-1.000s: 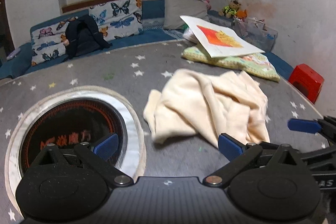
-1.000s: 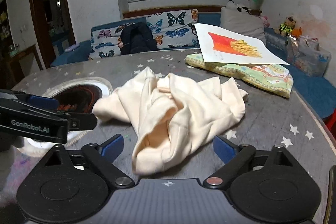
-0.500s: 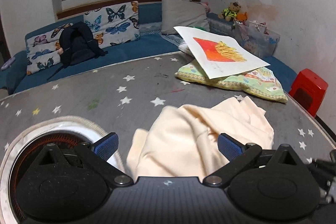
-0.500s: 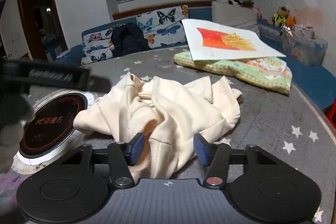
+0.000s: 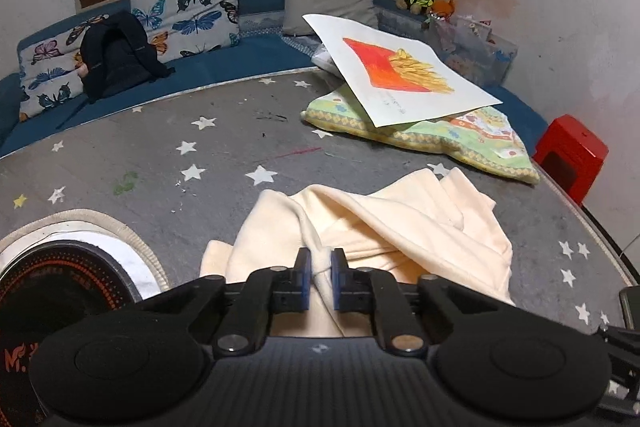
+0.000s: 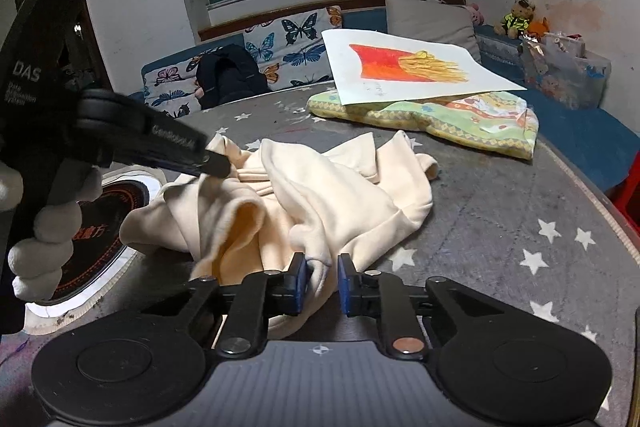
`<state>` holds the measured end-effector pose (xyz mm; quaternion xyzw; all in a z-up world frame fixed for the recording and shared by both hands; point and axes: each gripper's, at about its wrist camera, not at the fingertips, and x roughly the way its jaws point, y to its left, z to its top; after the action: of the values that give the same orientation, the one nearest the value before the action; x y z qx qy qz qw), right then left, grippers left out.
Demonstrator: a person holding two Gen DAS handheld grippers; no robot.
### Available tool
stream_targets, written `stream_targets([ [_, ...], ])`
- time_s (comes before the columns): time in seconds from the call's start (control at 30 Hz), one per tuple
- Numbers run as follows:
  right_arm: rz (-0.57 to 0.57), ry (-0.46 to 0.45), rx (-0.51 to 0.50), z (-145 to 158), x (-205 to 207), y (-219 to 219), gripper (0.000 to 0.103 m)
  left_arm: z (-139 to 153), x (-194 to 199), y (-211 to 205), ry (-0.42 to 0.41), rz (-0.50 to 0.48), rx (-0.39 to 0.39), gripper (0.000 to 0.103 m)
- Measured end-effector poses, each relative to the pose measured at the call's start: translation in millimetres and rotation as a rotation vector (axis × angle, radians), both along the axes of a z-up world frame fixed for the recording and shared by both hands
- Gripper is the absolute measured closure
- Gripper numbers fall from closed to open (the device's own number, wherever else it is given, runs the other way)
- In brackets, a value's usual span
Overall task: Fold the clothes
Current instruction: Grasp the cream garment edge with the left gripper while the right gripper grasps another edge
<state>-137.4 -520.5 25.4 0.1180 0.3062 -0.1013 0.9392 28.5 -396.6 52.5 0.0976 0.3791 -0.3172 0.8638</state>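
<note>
A crumpled cream garment (image 5: 400,227) lies on the round grey star-patterned table (image 5: 200,155). In the left wrist view, my left gripper (image 5: 320,277) is closing, and its blue pads pinch a raised fold at the garment's near left side. The right wrist view shows the same garment (image 6: 340,195), with my left gripper (image 6: 216,167) reaching in from the left, held by a gloved hand (image 6: 48,227). My right gripper (image 6: 321,283) is closing around the garment's near edge. A fold stands between its pads, and a thin gap shows at the right pad.
A round black hob (image 5: 60,287) is set into the table at the left. At the far right lies a green patterned cushion (image 5: 460,139) under a drawing of fries (image 5: 400,75). A red stool (image 5: 568,155) stands beyond the table's right edge. A blue bench with a black backpack (image 5: 116,55) lies behind.
My left gripper moved up to the garment and its jaws went from wide open to pinching a fold. My right jaws narrowed from wide open around the garment's near edge.
</note>
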Motion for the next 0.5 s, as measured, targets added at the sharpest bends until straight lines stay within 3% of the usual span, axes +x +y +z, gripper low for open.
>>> stream_targets([
  [0.27, 0.023, -0.009, -0.025, 7.3, -4.3, 10.3, 0.085, 16.1, -20.5, 39.4, -0.032, 0.013, -0.042, 0.097],
  [0.5, 0.071, -0.012, -0.069, 17.0, -14.4, 27.3, 0.083, 18.5, -55.7, 106.1, -0.024, 0.040, -0.077, 0.097],
])
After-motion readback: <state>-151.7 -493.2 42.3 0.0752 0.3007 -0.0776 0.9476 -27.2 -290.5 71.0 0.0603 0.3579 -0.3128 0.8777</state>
